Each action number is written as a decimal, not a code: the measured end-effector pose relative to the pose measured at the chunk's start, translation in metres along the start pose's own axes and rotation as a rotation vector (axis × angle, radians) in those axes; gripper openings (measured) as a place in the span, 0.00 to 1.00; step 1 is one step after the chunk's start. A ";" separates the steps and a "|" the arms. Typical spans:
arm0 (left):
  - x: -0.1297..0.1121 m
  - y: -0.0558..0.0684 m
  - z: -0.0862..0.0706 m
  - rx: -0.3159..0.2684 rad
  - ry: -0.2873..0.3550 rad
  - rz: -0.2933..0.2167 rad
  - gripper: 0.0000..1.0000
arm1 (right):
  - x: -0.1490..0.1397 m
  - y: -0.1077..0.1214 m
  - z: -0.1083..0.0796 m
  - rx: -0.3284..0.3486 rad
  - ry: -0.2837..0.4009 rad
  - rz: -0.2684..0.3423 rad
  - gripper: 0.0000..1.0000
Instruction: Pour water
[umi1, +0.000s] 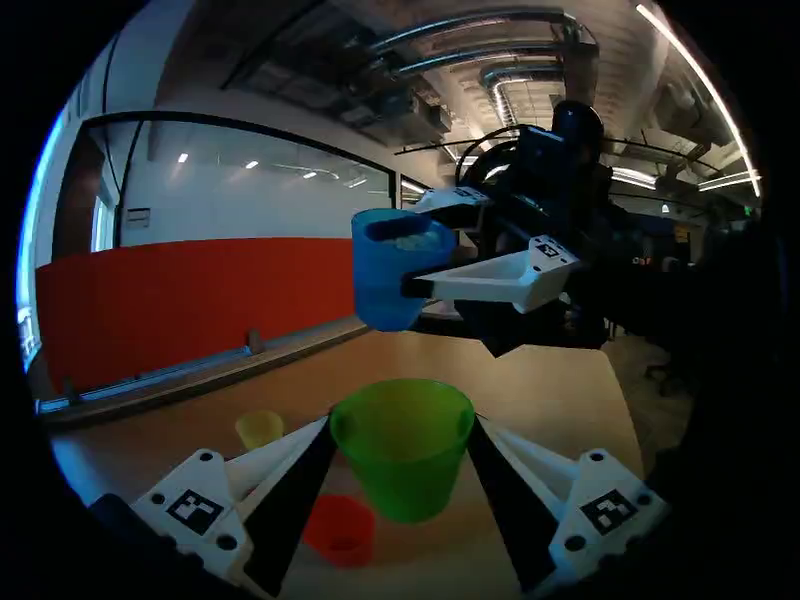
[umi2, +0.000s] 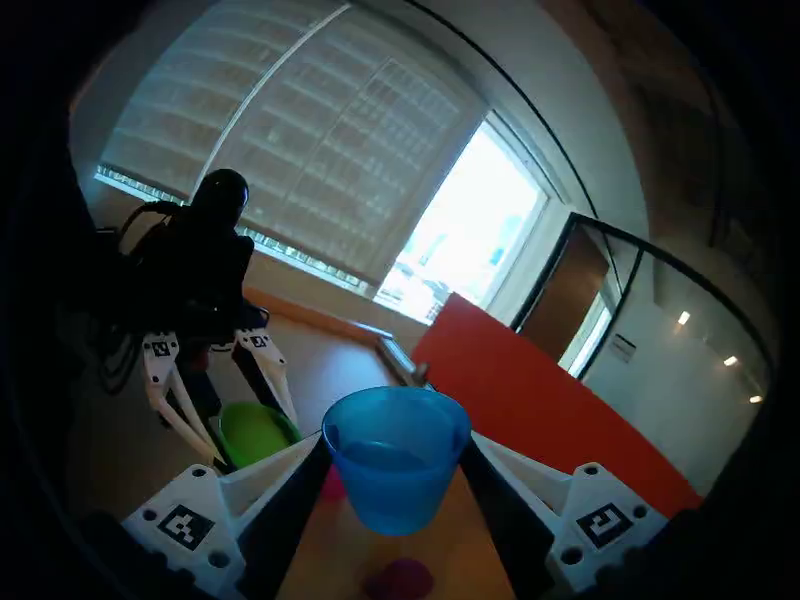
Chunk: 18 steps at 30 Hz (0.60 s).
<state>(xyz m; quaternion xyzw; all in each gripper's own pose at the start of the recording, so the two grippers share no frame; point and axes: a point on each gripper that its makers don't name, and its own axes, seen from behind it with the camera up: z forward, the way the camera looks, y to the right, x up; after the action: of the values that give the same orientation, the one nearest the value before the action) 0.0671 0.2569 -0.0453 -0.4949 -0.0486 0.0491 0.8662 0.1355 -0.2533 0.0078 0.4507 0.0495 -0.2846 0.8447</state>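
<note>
Green cup (umi1: 405, 470) pinched between the left gripper's (umi1: 403, 430) fingers, blue cup (umi2: 396, 490) with water in it clamped between the right gripper's (umi2: 397, 440) fingers, held higher than the green one, square black-and-white markers (umi1: 195, 510) borne on the fingers, yellow cup (umi1: 259, 428) and red cup (umi1: 340, 528) set on the table (umi1: 540, 390).

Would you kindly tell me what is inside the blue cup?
The blue cup holds clear liquid, its surface showing partway up the translucent wall. The fingers of the right hand-held gripper cover its sides.
</note>
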 end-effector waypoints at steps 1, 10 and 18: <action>0.000 0.001 0.000 -0.003 0.001 -0.001 0.89 | 0.000 0.000 0.000 -0.001 -0.001 -0.010 0.90; -0.004 0.005 0.000 -0.013 0.000 0.009 0.89 | 0.004 0.002 0.004 -0.011 0.000 -0.080 0.90; -0.004 0.011 0.001 -0.022 0.001 0.037 0.89 | 0.006 0.007 0.007 -0.027 -0.005 -0.151 0.90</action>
<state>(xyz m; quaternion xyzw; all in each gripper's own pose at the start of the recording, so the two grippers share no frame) 0.0626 0.2625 -0.0546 -0.5054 -0.0396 0.0645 0.8595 0.1429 -0.2583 0.0155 0.4334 0.0849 -0.3477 0.8271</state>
